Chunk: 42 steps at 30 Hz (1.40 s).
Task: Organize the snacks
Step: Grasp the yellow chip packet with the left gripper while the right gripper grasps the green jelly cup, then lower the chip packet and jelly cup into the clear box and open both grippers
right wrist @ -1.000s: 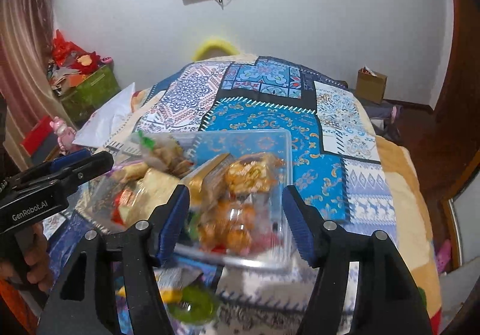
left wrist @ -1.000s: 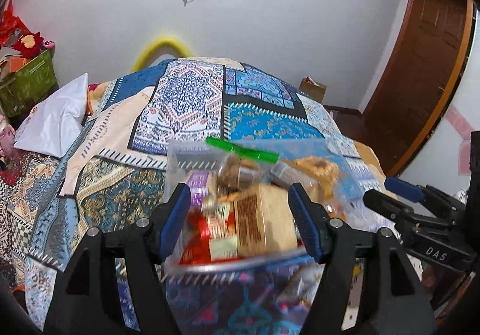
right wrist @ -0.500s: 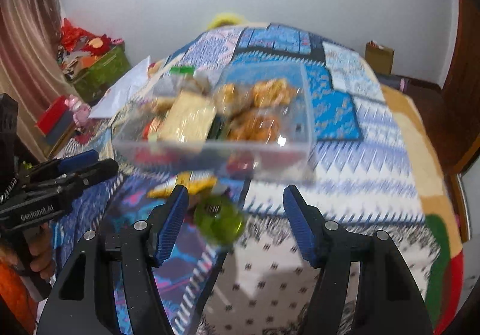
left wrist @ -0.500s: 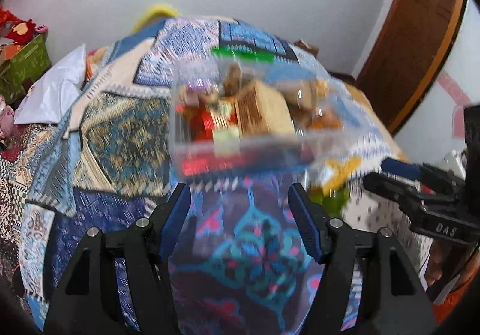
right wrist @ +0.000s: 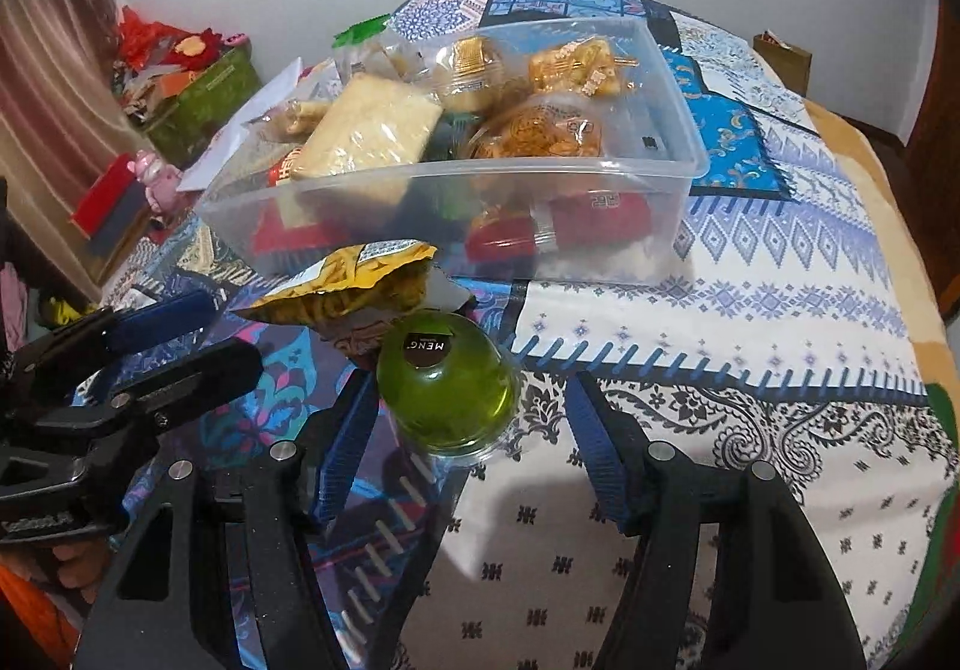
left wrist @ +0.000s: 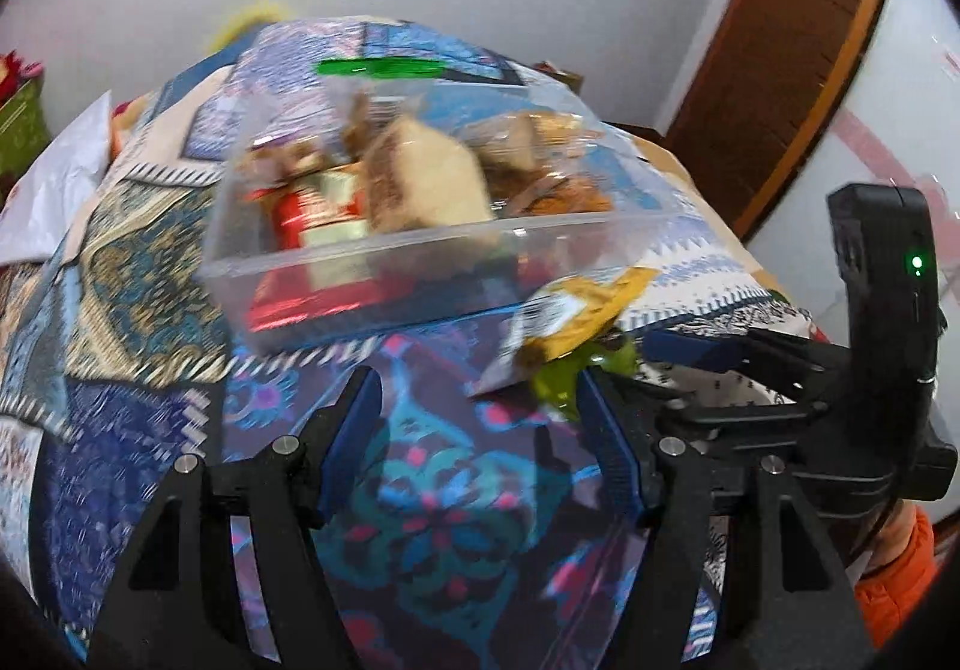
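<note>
A clear plastic box (right wrist: 672,88) full of wrapped snacks rests on the patterned bedspread; it also shows in the left wrist view (left wrist: 372,265). In front of it lie a yellow snack bag (right wrist: 354,283) and a green jelly cup (right wrist: 447,385), upside down. The bag (left wrist: 570,319) and cup (left wrist: 561,385) also show in the left wrist view. My right gripper (right wrist: 471,451) is open, with the jelly cup between its fingers, untouched. My left gripper (left wrist: 483,445) is open and empty, short of the box.
The bed's patchwork cover (right wrist: 780,310) fills both views. A white pillow (left wrist: 54,178) lies at the left. A green box of red items (right wrist: 198,94) stands beside the bed. A wooden door (left wrist: 798,28) is at the right.
Both grippers have pulled back from the box, which now rests on the bed. The bag and jelly cup have come into view near the grippers.
</note>
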Tool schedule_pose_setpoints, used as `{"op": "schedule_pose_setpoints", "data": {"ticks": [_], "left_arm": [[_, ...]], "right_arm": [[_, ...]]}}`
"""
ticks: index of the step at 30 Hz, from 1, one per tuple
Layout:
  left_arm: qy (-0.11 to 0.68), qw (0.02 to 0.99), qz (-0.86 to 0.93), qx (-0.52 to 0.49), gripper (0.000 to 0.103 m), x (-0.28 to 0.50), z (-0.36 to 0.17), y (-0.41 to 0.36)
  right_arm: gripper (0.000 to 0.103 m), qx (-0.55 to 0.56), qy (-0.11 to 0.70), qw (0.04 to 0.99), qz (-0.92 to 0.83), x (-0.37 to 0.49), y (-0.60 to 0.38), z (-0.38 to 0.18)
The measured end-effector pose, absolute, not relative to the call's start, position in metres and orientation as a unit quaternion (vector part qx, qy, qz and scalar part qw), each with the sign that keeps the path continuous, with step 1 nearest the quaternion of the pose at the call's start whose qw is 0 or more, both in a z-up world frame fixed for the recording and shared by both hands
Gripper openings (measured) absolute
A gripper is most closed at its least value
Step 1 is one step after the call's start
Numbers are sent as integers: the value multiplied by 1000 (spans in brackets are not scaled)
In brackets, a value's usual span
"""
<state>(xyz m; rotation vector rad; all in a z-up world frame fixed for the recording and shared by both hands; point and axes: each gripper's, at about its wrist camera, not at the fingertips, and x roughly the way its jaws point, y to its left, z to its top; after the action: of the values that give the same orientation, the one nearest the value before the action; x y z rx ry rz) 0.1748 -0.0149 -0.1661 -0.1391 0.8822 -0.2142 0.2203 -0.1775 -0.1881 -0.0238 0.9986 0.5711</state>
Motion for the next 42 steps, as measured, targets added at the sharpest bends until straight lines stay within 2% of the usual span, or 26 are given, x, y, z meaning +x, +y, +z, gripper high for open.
{"op": "schedule_pose_setpoints", "data": {"ticks": [1,3,8,11,13,16,24,36,42], "left_arm": [[425,896,-107,-63,65,178,-167,-19],[426,895,-112,-64,65,185,-170,-24],[429,892,-117,-76,64,201,-175,-31],[433,890,-117,-76,52,212,-179,-37],[434,890,-116,-77,37,217,-183,-37],[424,897,-98,-73,25,216,-184,-36],[413,903,-86,-81,22,204,-177,-17],[383,916,-66,-95,21,177,-145,4],[350,929,-54,-102,21,163,-118,15]], "right_arm": [[59,-7,472,838,273,221,-178,-188],[44,1,470,837,280,221,-181,-189],[35,0,458,846,272,226,-193,-189],[35,4,457,848,270,227,-199,-189],[35,4,459,847,270,228,-202,-189],[35,-1,465,841,276,230,-200,-190],[47,-18,467,843,266,240,-186,-192],[44,-4,458,851,257,236,-186,-186],[44,0,433,865,254,223,-195,-162]]}}
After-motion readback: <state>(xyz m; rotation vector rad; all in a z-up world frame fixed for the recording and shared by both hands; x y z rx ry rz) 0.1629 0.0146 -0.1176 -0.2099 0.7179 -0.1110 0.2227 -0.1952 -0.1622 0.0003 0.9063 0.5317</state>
